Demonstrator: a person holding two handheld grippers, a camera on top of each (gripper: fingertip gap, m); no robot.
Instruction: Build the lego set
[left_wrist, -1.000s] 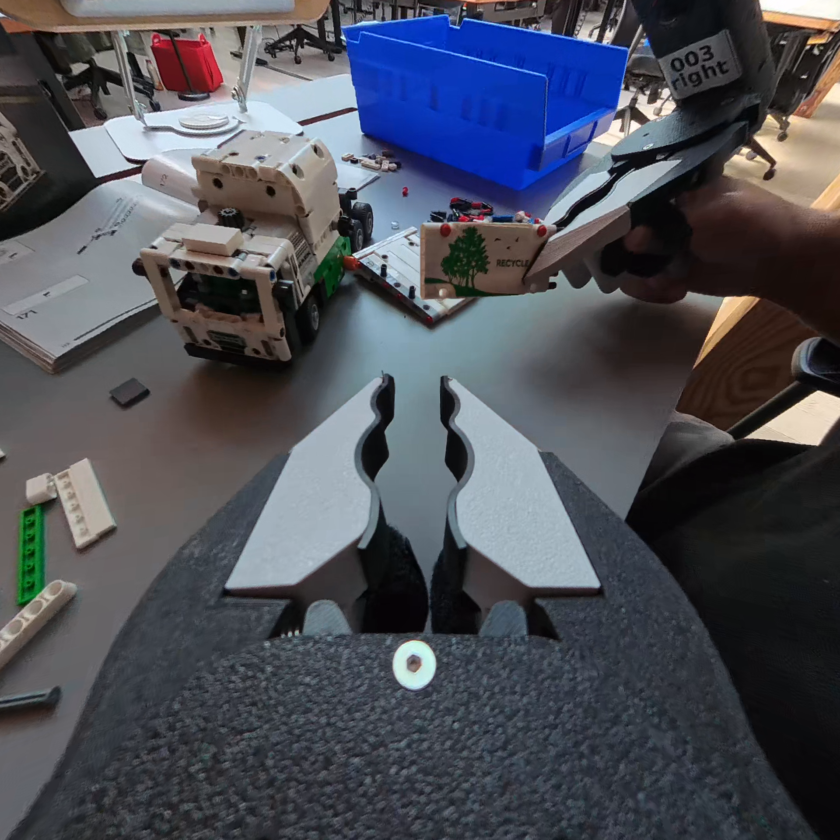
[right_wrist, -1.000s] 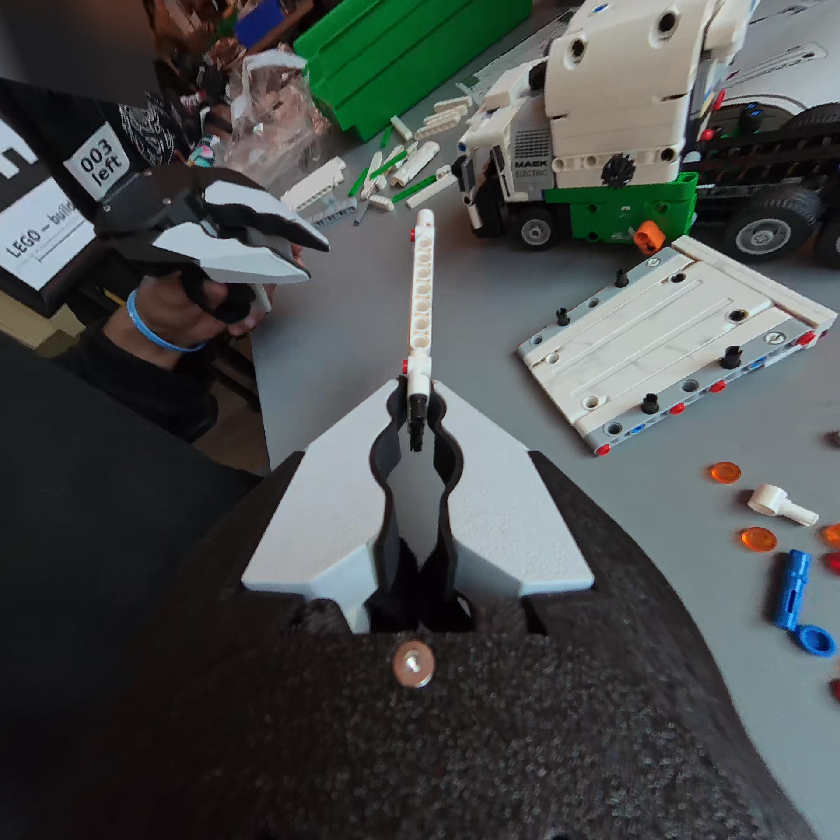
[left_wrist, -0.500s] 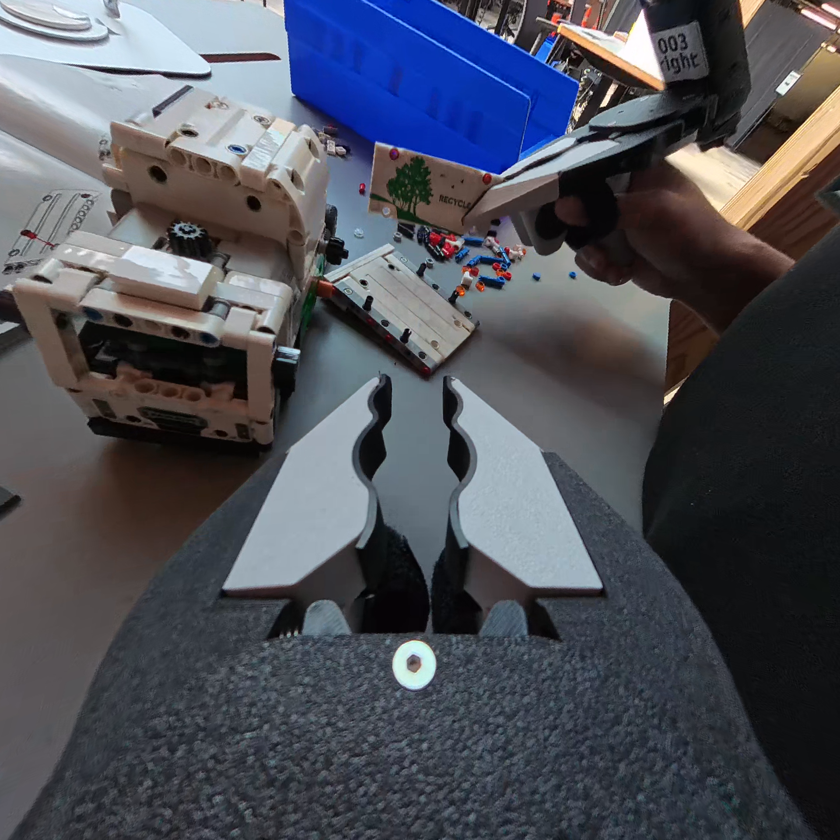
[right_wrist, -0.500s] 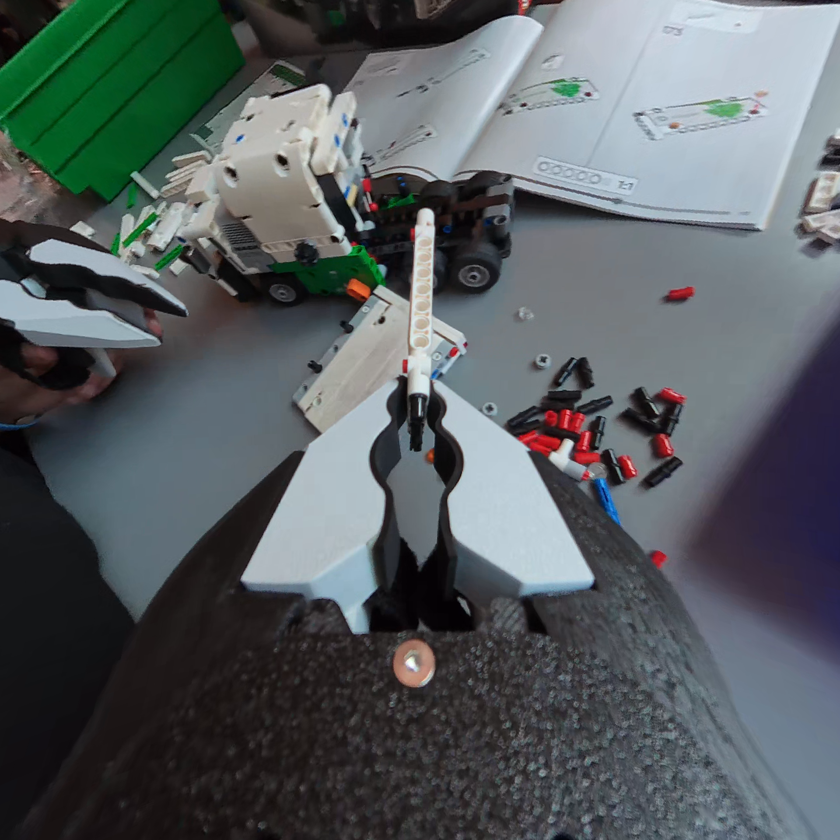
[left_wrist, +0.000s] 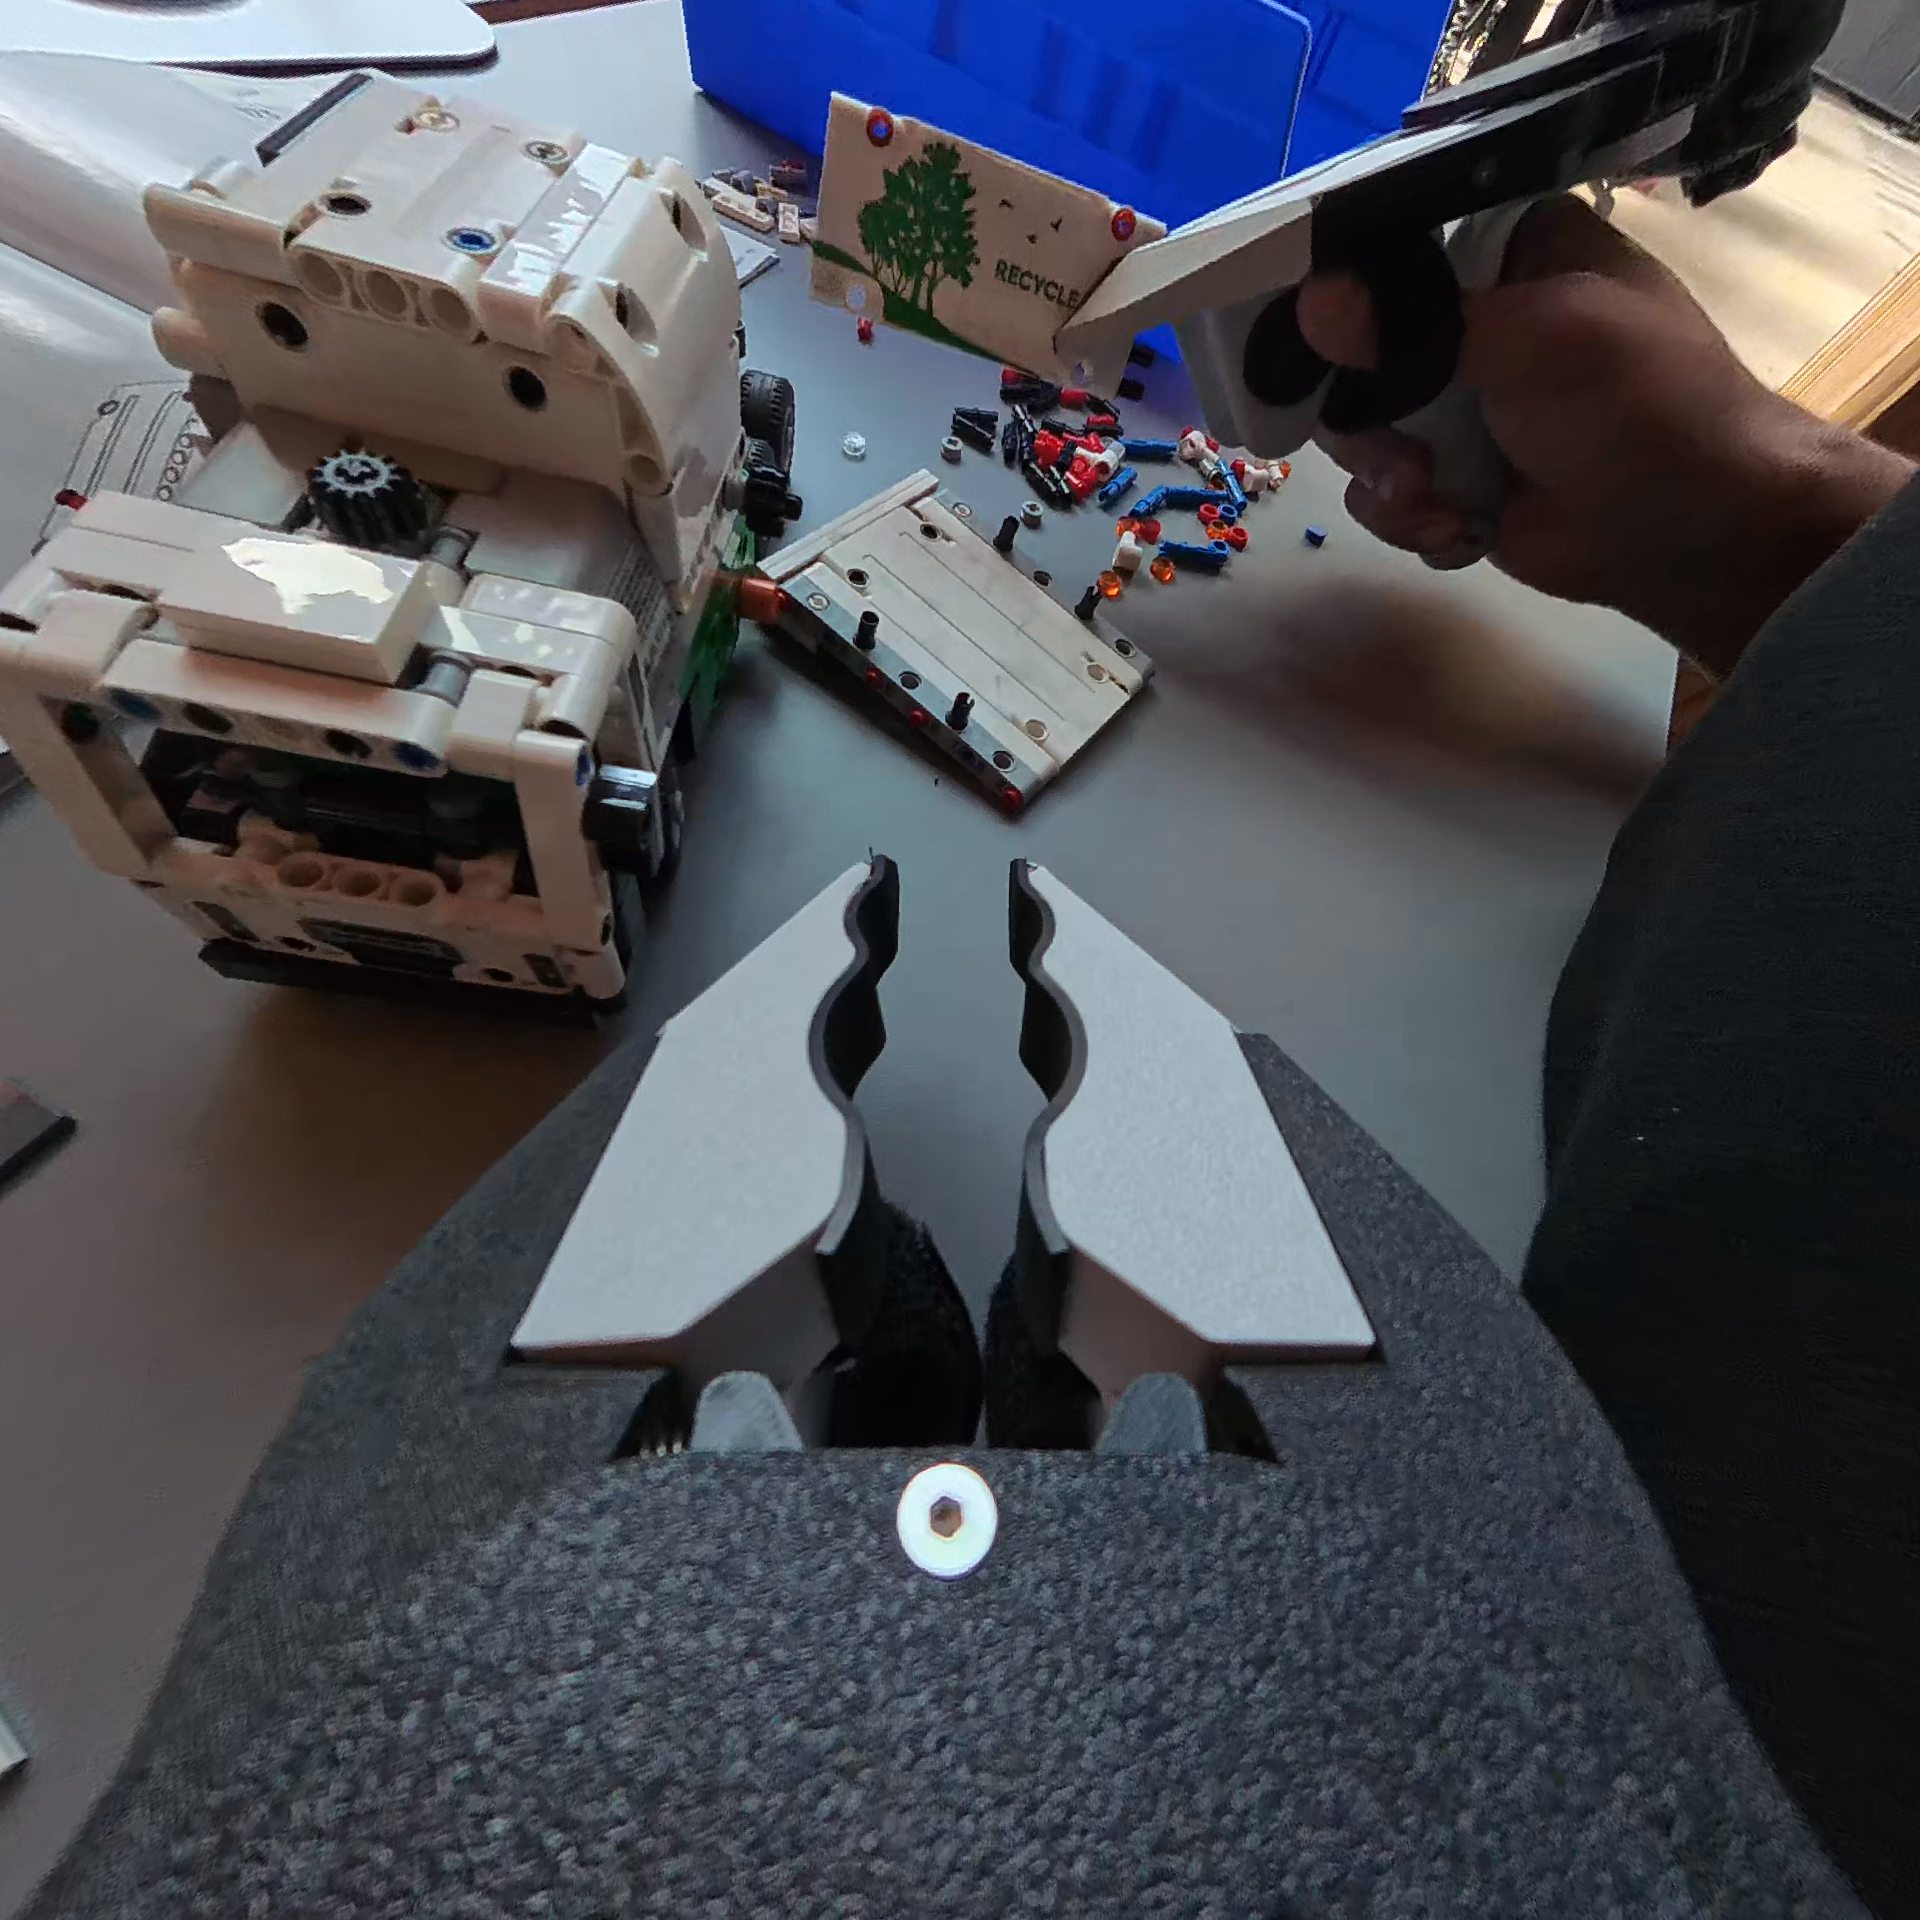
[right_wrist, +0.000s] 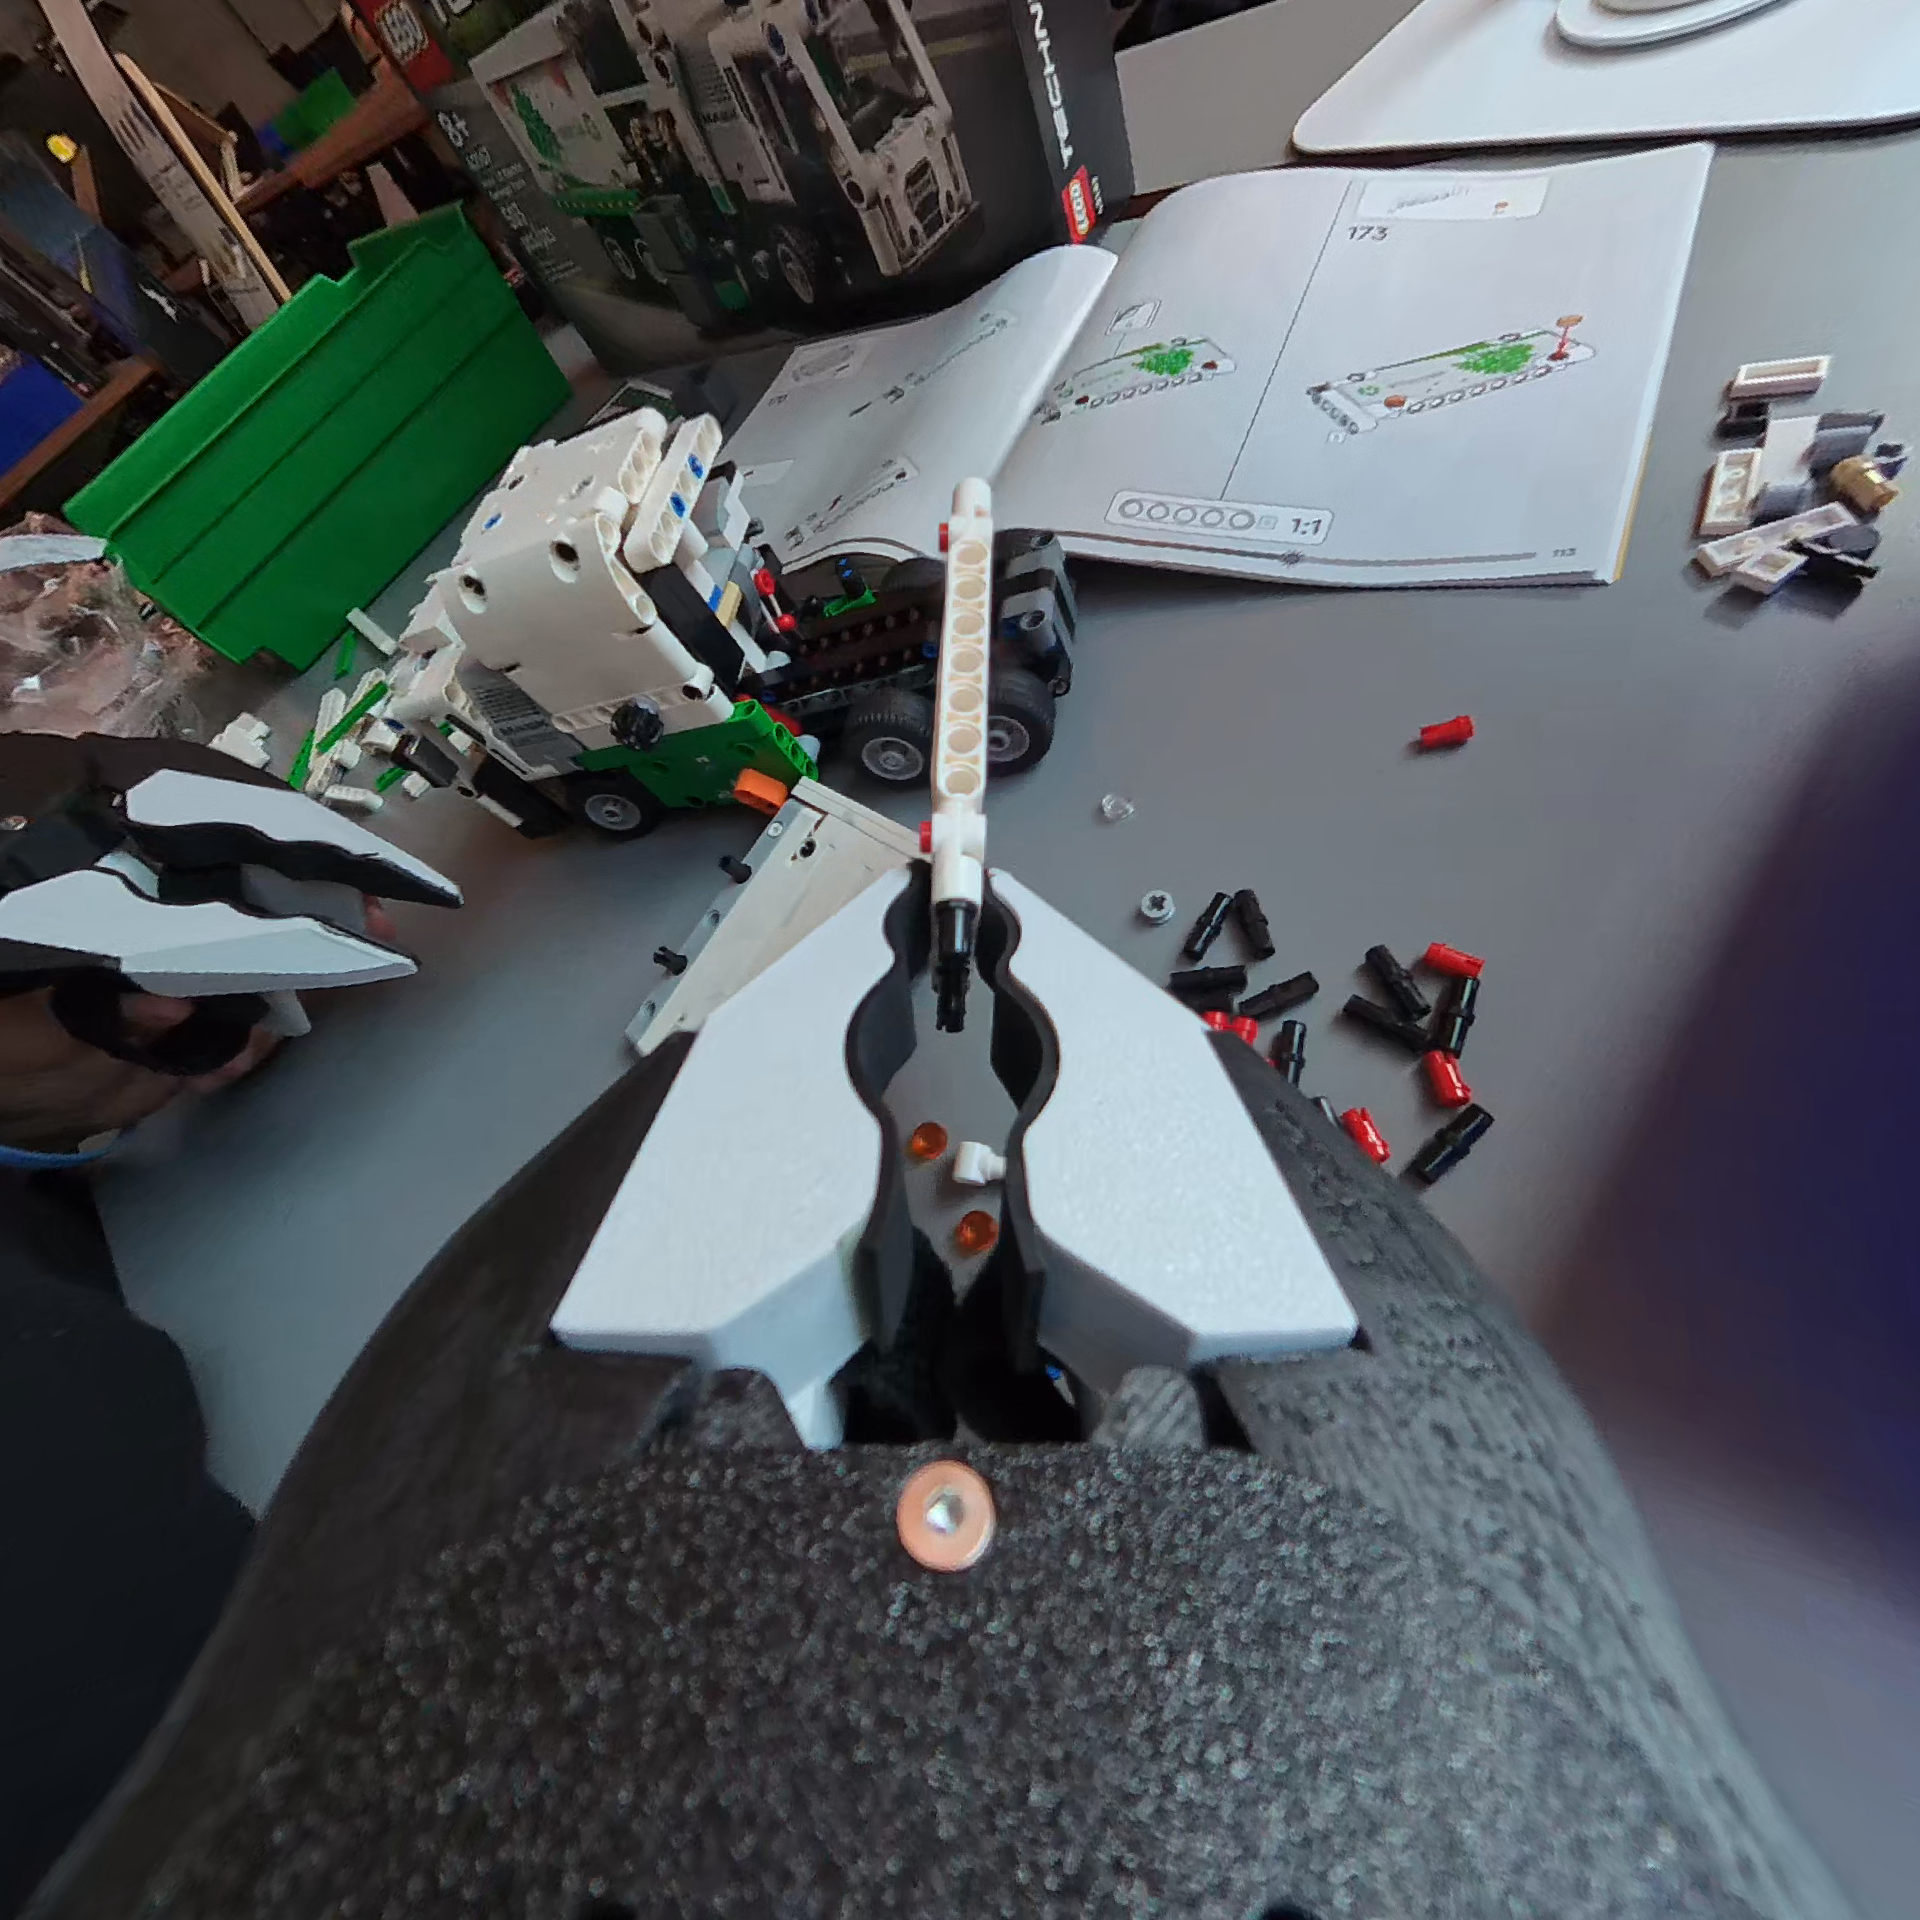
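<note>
My right gripper (right_wrist: 954, 883) is shut on a white brick panel printed with a green tree (left_wrist: 956, 239). The pads pinch its lower corner at a black pin, and it is held in the air. In the right wrist view the panel (right_wrist: 966, 644) shows edge-on as a white strip with holes. The right gripper also shows in the left wrist view (left_wrist: 1081, 332), above a heap of loose pins (left_wrist: 1101, 457). My left gripper (left_wrist: 954, 883) is open and empty, low over the grey table behind a white and green brick truck (left_wrist: 395, 520). A second flat white panel (left_wrist: 966, 634) lies beside the truck.
A blue bin (left_wrist: 1039, 73) stands at the back. In the right wrist view there are a green bin (right_wrist: 312, 457), the set's box (right_wrist: 779, 156), an open instruction booklet (right_wrist: 1299, 384), black and red pins (right_wrist: 1382, 1008) and small grey and white parts (right_wrist: 1787, 488). Spacing between my two grippers at the tips: around 20 centimeters.
The left gripper has moved closer to the truck and stayed open. The right gripper has carried the tree panel away over the pins and turned; its grasp has not changed.
</note>
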